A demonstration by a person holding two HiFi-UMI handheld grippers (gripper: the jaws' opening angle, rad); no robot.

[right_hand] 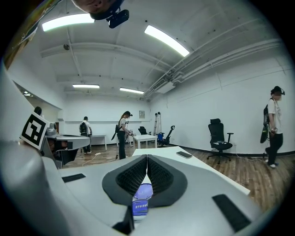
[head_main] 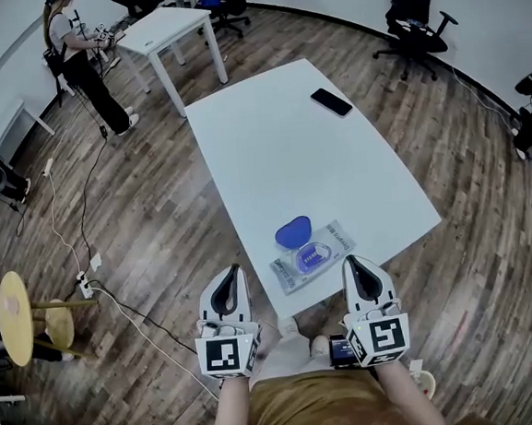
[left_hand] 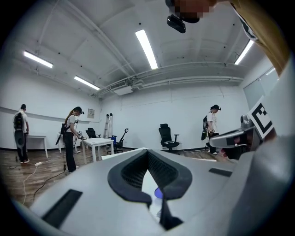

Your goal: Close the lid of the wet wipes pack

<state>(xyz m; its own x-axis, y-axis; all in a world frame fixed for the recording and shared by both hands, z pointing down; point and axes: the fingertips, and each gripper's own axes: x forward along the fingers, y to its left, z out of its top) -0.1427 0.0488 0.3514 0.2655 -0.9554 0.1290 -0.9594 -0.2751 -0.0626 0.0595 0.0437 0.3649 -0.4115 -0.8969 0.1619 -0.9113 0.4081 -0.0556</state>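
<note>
The wet wipes pack [head_main: 318, 256] lies flat near the front edge of the white table [head_main: 288, 149], its blue lid [head_main: 293, 231] flipped open toward the far left. My left gripper [head_main: 227, 275] is held off the table's front-left edge, and my right gripper [head_main: 356, 264] is just in front of the pack; both are shut and hold nothing. In the left gripper view the jaws [left_hand: 148, 151] meet at the tip, with a bit of the blue lid [left_hand: 158, 193] showing behind them. The right gripper [right_hand: 146, 156] looks over the pack [right_hand: 141, 199].
A black phone [head_main: 331, 102] lies at the table's far right. A smaller white table [head_main: 168, 26], a standing person [head_main: 82, 66] and office chairs [head_main: 412, 14] are farther off. A round stool [head_main: 16, 317] and floor cables [head_main: 95, 268] are to the left.
</note>
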